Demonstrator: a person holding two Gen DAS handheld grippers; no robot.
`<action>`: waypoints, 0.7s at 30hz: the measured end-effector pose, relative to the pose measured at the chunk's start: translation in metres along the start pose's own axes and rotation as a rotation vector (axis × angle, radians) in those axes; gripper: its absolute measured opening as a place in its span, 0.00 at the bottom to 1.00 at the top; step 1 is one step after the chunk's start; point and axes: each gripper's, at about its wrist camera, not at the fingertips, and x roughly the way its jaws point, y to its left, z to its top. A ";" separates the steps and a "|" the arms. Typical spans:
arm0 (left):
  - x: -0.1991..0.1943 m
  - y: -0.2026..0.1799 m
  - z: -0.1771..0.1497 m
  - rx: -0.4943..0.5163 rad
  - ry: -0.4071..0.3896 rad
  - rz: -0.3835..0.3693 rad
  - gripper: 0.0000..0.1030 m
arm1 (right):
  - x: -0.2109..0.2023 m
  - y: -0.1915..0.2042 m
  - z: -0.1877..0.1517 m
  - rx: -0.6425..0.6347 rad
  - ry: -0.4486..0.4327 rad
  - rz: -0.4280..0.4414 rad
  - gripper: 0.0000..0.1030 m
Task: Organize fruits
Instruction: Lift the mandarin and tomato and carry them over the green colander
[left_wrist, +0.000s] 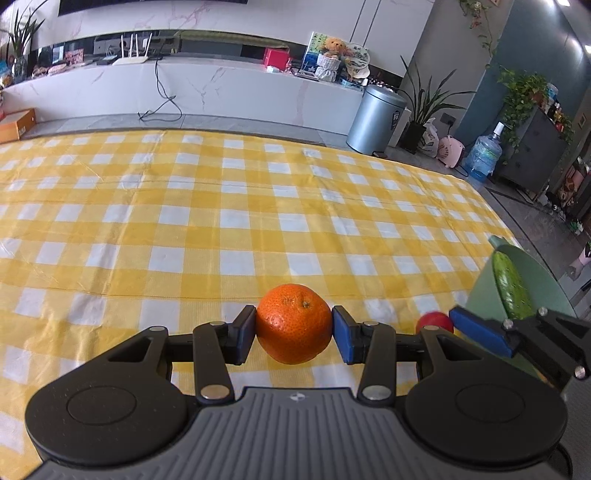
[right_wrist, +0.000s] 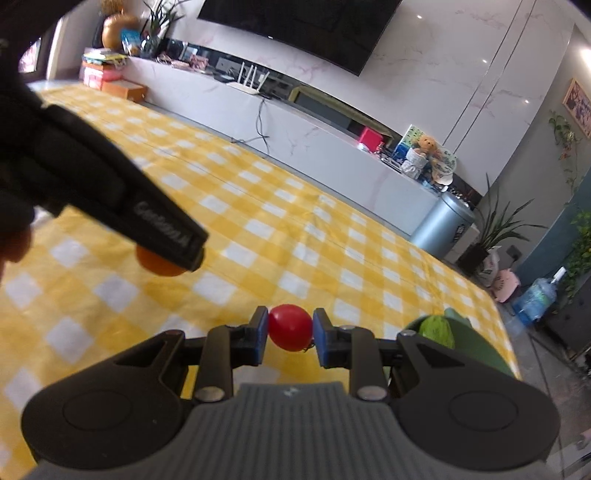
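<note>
My left gripper (left_wrist: 294, 334) is shut on an orange mandarin (left_wrist: 294, 323), held just above the yellow checked tablecloth (left_wrist: 221, 206). My right gripper (right_wrist: 290, 338) is shut on a small red cherry tomato (right_wrist: 290, 326). In the left wrist view the right gripper's blue pad (left_wrist: 480, 330) and the tomato (left_wrist: 435, 322) show at the right. A green plate (left_wrist: 528, 280) at the table's right edge holds a green cucumber (left_wrist: 511, 291); the plate (right_wrist: 476, 347) and cucumber (right_wrist: 437, 328) also show in the right wrist view. The mandarin (right_wrist: 159, 266) peeks out under the left gripper's body there.
The table's far edge faces a white marble TV bench (left_wrist: 221, 85). A metal bin (left_wrist: 376, 118), potted plants and a water bottle (left_wrist: 482, 155) stand on the floor beyond the right side. The left gripper's body (right_wrist: 92, 173) fills the right wrist view's left.
</note>
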 end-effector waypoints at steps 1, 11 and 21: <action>-0.004 -0.002 -0.001 0.004 -0.003 0.002 0.48 | -0.006 0.000 -0.003 0.004 -0.005 0.008 0.22; -0.044 -0.030 -0.021 0.033 -0.015 0.002 0.48 | -0.060 -0.004 -0.025 0.073 -0.034 0.093 0.22; -0.079 -0.084 -0.034 0.107 -0.034 -0.045 0.48 | -0.109 -0.042 -0.045 0.221 -0.076 0.125 0.22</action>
